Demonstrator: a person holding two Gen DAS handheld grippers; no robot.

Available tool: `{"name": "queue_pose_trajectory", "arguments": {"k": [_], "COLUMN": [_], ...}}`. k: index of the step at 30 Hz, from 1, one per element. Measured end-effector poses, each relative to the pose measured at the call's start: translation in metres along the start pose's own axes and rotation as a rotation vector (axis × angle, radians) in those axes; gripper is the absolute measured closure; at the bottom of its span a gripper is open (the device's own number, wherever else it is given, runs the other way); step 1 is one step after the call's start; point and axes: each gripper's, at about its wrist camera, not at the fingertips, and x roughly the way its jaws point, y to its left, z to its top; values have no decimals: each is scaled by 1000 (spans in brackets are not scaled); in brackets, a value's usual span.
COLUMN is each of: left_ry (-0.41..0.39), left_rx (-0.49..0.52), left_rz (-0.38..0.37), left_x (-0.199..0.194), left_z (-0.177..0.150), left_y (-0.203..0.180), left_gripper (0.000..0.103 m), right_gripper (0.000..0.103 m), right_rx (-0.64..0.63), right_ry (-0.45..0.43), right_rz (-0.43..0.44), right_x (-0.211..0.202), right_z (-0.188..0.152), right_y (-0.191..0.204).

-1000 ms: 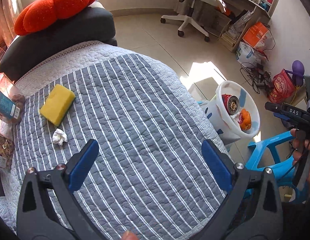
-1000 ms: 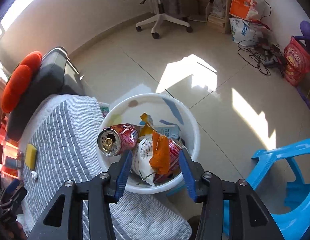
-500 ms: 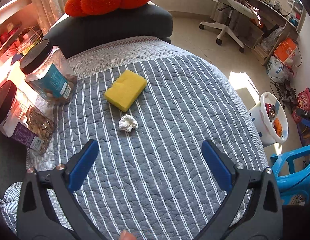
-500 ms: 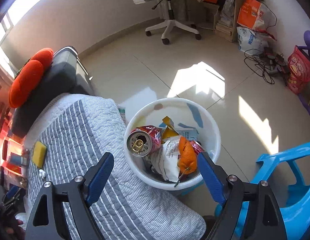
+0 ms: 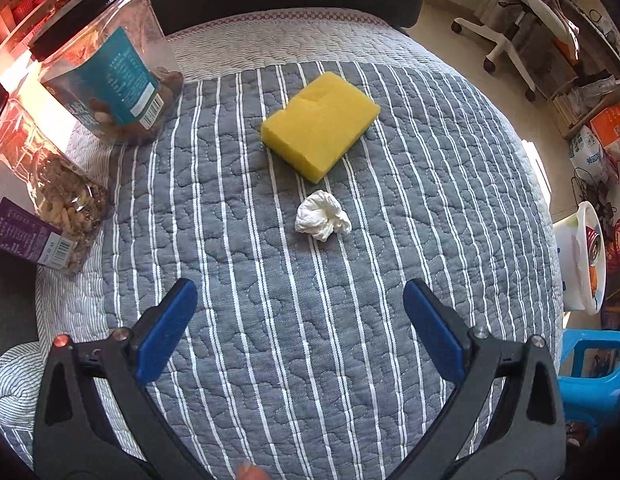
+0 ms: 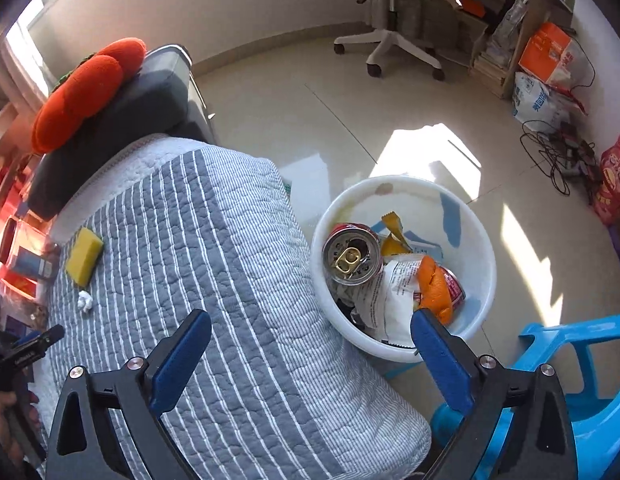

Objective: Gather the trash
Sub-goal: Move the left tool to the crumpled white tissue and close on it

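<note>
The left gripper (image 5: 300,328) hangs above the grey quilted cover with white stripes (image 5: 350,280), its blue-padded jaws spread wide with nothing between them. Ahead of it on the cover lies the crumpled white tissue ball (image 5: 322,217), just beside the near corner of the yellow rectangular foam sponge (image 5: 320,124) — whether the two touch cannot be told. Two clear plastic snack jars with dark lids (image 5: 106,64) stand at the cover's left edge, well apart from the tissue. The right gripper (image 6: 310,354) sits over the edge of the cover nearest the white round plastic bin (image 6: 476,248); its jaws have just been opening and stand wide apart, empty, the right pad overlapping the bin's near rim in the right wrist view. Inside the bin lie a red drinks can with its opened top facing up (image 6: 351,254), a white printed wrapper (image 6: 394,292) and a piece of orange peel (image 6: 434,286), the peel resting on the wrapper. A bright blue plastic stool (image 6: 582,380) stands on the tiled floor just beside the bin.
</note>
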Motion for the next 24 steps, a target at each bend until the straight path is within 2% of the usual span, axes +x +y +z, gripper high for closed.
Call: {"name": "queue_pose_trajectory", "arguments": {"k": [2, 6, 10, 14, 17, 18, 23, 24], "left_ry": [8, 0, 11, -8, -12, -7, -3, 1], "left_rx": [-42, -102, -145, -170, -176, -175, -157, -144], "left_rz": [-28, -64, -95, -100, -101, -101, -112, -121], "left_x": [10, 22, 37, 45, 51, 53, 48, 45], "left_z": [5, 13, 18, 25, 29, 29, 29, 29], "left_y": [4, 8, 7, 5, 2, 1, -4, -4], "left_gripper": [2, 18, 39, 49, 56, 64, 78, 85], "right_gripper": [2, 2, 2, 2, 2, 2, 2, 2], "right_rx": [0, -2, -8, -17, -23, -25, -29, -29], "right_ry": [9, 29, 39, 47, 53, 55, 62, 64], "right_rz": [0, -2, -3, -10, -15, -15, -22, -23], "right_x": [4, 11, 17, 21, 24, 25, 29, 30], "right_z": [0, -1, -1, -2, -3, -3, -3, -3], "right_y": [4, 10, 18, 23, 25, 26, 32, 34]}}
